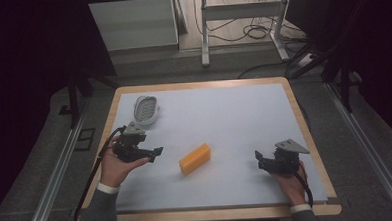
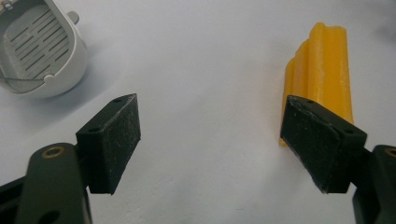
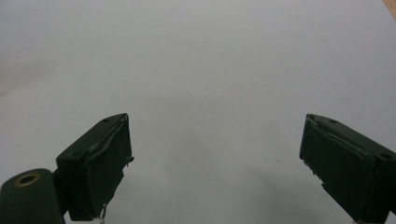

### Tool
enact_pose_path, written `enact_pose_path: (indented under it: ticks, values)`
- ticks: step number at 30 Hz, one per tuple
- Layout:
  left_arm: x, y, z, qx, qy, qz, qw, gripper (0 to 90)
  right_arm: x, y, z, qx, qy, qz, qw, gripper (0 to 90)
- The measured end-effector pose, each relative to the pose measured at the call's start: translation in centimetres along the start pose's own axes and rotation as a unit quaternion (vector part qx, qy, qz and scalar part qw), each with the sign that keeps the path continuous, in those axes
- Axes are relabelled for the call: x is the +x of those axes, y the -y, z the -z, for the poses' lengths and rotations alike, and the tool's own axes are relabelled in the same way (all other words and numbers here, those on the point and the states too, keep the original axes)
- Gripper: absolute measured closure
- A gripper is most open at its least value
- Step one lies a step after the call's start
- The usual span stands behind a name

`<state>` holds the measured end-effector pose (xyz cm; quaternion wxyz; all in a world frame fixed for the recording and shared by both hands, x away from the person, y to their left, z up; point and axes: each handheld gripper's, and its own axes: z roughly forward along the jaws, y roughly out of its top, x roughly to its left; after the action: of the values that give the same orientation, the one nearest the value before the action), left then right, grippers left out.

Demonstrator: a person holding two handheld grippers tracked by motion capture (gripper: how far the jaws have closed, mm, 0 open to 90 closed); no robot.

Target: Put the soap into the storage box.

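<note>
White covering spreads across the wooden-edged surface [image 1: 288, 94], and on it the yellow bar [image 1: 195, 159] lies flat near the middle, slanted, between your two hands and touching neither. Your left claw [image 1: 157, 152] sits just to the bar's left with its jaws spread wide and nothing between them; in the left gripper view the bar [image 2: 327, 65] shows beyond the right-hand jaw, off to one side rather than centred in the gap. Your right claw [image 1: 258, 155] hovers well apart from the bar on the other side, jaws also wide open and holding nothing, looking onto bare white cover. A pale slotted dish [image 1: 146, 109] rests near the far left corner, well clear of the bar. The step in hand looks like the left claw's approach to the bar, so swing that hand until the bar sits midway between the jaws, and line them across its narrow width, not its length. Come down low so the pads meet the flat sides, then close gently; the bar looks ridged and may slip or pivot if pinched at one end.
</note>
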<state>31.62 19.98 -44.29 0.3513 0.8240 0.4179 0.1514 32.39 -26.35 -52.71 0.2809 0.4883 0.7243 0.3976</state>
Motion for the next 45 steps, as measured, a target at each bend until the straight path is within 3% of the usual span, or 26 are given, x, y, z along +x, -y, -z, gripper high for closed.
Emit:
enact_pose_path:
  ticks: [22, 37, 45]
  values:
    - [-2.3, -2.0, -1.6, 0.013, 0.021, -0.033, 0.9992, 20.1, 0.1, 0.0, 0.0, 0.001, 0.003, 0.003, 1.0, 9.4]
    - [-4.4, -3.3, -3.4, 0.02, 0.047, -0.05, 0.9975, 20.1, 0.0, 0.0, 0.0, 0.0, 0.003, 0.0, 1.0, 9.4]
    - [-5.4, -4.0, -4.1, 0.032, 0.048, -0.065, 0.9962, 20.0, 0.0, 0.0, 0.0, 0.001, 0.003, -0.001, 1.0, 9.4]
